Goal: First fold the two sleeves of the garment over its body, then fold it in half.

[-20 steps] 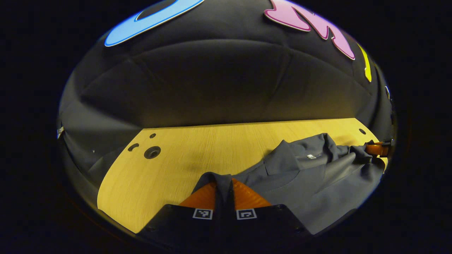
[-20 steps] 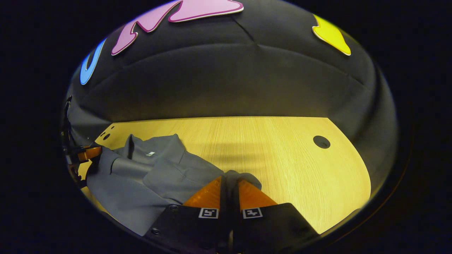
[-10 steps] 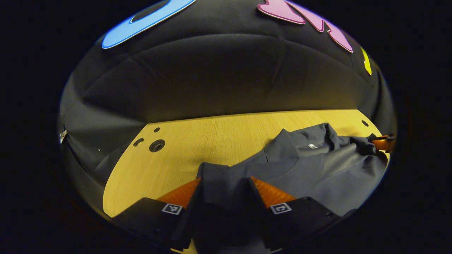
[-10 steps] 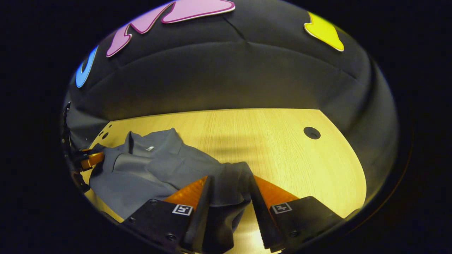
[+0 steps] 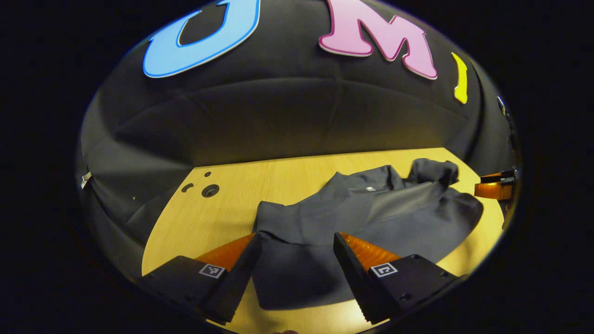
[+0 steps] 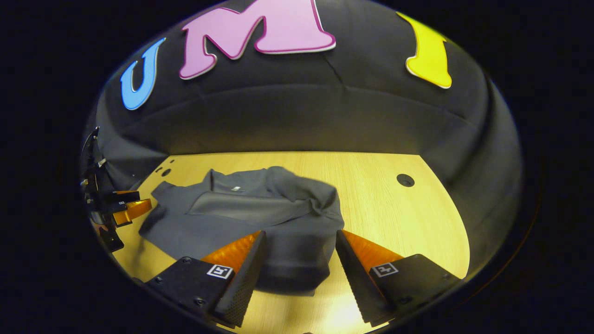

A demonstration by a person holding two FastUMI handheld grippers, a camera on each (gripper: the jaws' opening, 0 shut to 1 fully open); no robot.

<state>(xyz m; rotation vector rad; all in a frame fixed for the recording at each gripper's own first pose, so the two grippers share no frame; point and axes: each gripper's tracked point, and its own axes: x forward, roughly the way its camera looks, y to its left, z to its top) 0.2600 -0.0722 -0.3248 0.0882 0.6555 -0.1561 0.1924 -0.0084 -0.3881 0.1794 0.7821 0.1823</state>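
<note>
Now both grippers hang released over the table (image 6: pixel 408 218), jaws spread wide, holding nothing. The left gripper (image 5: pixel 294 253) has the shirt's (image 5: pixel 371 218) near edge lying between its fingers and running off ahead and to the right of them. In the right gripper view, the right gripper (image 6: pixel 299 253) has the shirt (image 6: pixel 246 213) between its fingers too, stretching ahead and to the left.

The shirt lies flat on the wood, collar (image 6: pixel 232 183) at the far side from both sets of jaws, hem nearest them, so it points away toward the wall. Its long axis, as it lies now, seems to run across, from one gripper to the other. One sleeve looks bunched near the collar on the right gripper's side.

My read: the sleeves are over the body and the halving fold comes next. To do it well, pinch both hem corners at once, lift level, carry them evenly toward the collar, and keep the sleeves from sliding out.
</note>
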